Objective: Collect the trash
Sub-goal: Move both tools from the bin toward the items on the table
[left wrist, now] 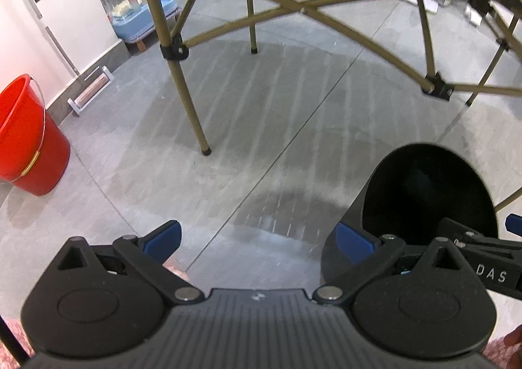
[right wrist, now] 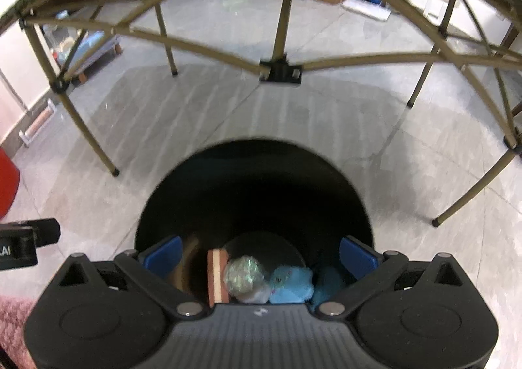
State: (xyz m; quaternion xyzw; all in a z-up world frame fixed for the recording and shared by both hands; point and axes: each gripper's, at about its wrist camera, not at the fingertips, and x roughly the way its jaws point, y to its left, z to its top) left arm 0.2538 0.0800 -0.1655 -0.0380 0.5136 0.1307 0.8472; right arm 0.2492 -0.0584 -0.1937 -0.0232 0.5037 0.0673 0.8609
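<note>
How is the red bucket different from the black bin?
The red bucket is bright red with a wire handle; the black bin is dark, with no handle showing. The bucket stands by the wall, while the bin sits under the right claw, holding trash. Both are round and open-topped.

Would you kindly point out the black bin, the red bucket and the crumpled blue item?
black bin (right wrist: 326, 170), right wrist view, far rim.
red bucket (left wrist: 29, 147), left wrist view, outer wall.
crumpled blue item (right wrist: 292, 284), right wrist view, its middle.
</note>
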